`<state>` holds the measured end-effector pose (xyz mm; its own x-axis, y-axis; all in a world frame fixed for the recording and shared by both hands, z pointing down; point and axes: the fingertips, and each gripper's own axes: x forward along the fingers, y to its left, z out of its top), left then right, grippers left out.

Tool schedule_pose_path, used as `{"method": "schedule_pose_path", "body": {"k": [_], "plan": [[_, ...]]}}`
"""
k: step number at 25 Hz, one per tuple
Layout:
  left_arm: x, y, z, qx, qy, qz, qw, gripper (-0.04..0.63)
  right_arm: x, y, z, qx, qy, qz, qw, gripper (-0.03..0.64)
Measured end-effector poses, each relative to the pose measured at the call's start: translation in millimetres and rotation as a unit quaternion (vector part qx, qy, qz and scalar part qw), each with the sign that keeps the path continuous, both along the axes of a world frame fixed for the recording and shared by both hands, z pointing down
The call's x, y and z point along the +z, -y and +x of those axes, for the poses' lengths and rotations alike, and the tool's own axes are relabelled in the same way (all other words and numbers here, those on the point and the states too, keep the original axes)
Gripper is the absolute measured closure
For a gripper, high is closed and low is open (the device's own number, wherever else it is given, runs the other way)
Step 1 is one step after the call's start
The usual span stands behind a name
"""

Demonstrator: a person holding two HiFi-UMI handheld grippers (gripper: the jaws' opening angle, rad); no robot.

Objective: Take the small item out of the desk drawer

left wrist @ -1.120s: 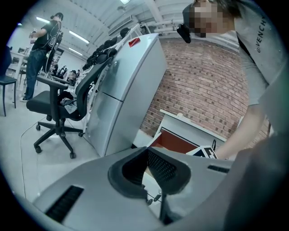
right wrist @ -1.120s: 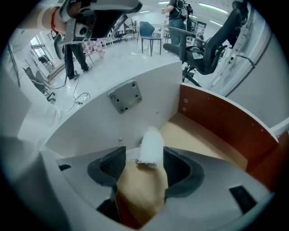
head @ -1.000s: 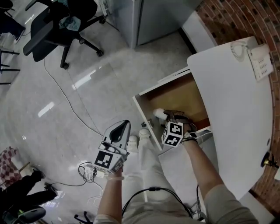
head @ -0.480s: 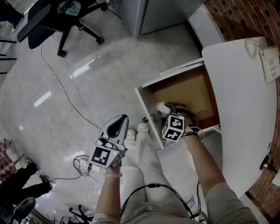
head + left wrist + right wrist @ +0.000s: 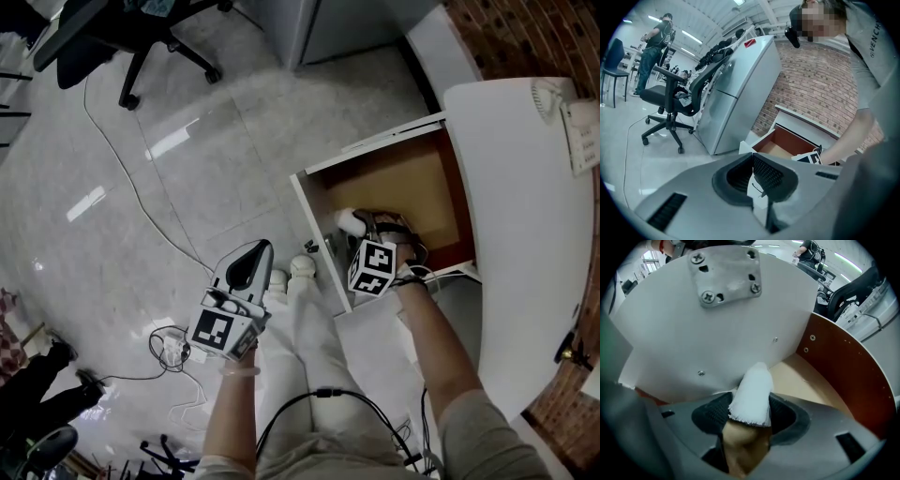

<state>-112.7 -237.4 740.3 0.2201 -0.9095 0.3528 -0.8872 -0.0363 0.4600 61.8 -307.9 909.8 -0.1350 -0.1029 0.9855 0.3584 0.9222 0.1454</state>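
Closing just now, right gripper (image 5: 749, 414) clamps item (image 5: 751, 392) in drawer (image 5: 403, 183) | left gripper (image 5: 751, 160): jaws together, empty | risk: cloth-covered item may slip or catch drawer front on lift

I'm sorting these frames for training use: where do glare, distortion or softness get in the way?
Head view: fairly sharp, with bright glare streaks on the glossy floor. Left gripper view: strong fisheye bending, black corners, ceiling lights blown out. Right gripper view: same fisheye and dark rim; the white item, close to the lens, looks soft.
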Motion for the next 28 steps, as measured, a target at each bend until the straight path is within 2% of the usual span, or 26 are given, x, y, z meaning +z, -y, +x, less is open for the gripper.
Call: {"method": "schedule_pose_path", "body": {"k": [2,7,12,19,24,28], "plan": [[-0.8,-3.1,0.9,0.001,0.0,0.001,1.0,0.591,-1.2,2.5,-1.0,0.008,0.005,0.004,1.0,0.408],[-6.7,-10.6,-3.2,-0.003,0.005,0.001,1.0,0.591,-7.2,6.5,-4.0,0.005,0.012,0.025,1.0,0.42],[-21.2,-19.7,-10.9,-0.008,0.008,0.002,0.9999,0.591,-31.1,10.1,-10.3,0.068,0.048,0.021,0.996,0.425],[-54.8,-17.8,-15.3,0.003,0.023,0.019,0.9996,0.591,-75.8,10.9,-6.6,0.127,0.082,0.029,0.988,0.426],[-83.1,-7.6,-6.8,0.016,0.019,0.034,0.9991,0.591,-111.5,12.5,-6.9,0.169,0.114,0.029,0.979,0.427],[-101.3,2.0,-6.7,0.029,0.031,0.036,0.9984,0.591,-140.5,15.2,-12.9,0.2,0.145,0.025,0.969,0.428]]}}
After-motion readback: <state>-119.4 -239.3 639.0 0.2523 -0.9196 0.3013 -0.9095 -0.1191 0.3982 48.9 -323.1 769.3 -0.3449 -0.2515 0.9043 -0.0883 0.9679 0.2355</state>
